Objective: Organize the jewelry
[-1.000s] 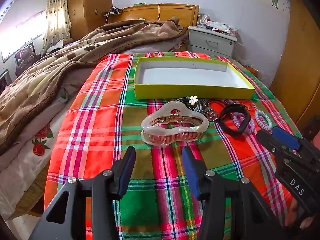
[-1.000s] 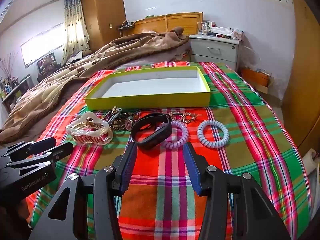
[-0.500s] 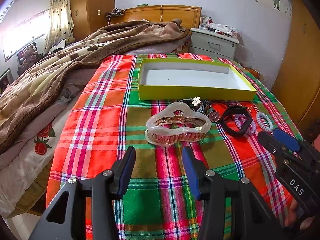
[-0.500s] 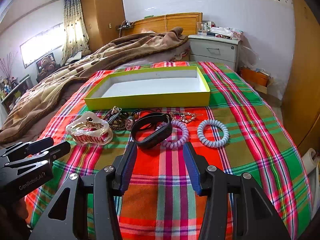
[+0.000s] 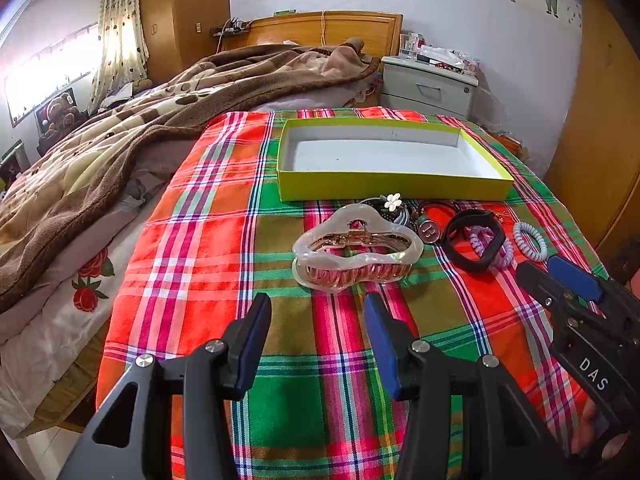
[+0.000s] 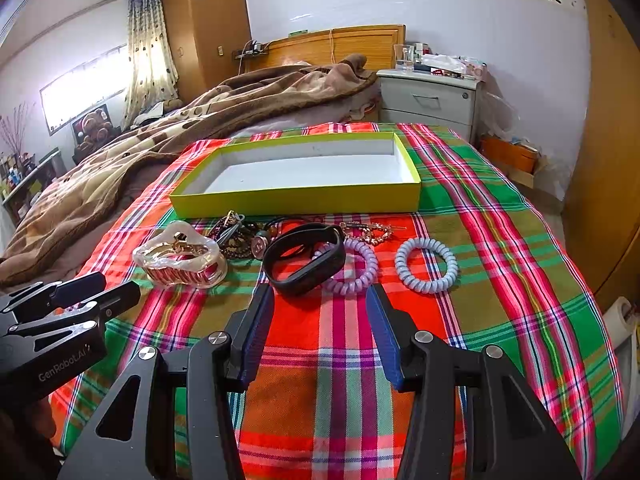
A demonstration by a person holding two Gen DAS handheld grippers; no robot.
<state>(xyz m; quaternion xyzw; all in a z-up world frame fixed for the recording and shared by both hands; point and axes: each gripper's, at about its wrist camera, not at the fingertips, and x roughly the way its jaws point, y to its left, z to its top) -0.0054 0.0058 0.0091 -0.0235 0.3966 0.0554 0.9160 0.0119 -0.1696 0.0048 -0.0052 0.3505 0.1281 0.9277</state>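
An empty yellow-green box lies on the plaid cloth. In front of it lies a row of jewelry: a large translucent hair claw, a tangle of beads and chains, a black band, a lilac coil tie, a pale blue coil tie and a gold chain. My left gripper is open and empty, just short of the claw. My right gripper is open and empty, just short of the black band and lilac tie.
The plaid cloth covers the foot of a bed. A brown blanket is heaped on the left. A grey nightstand stands behind, a wooden wardrobe at the right.
The left gripper has drawn back and risen slightly, so the claw sits a little farther ahead. The right gripper has barely moved. Both stayed open.
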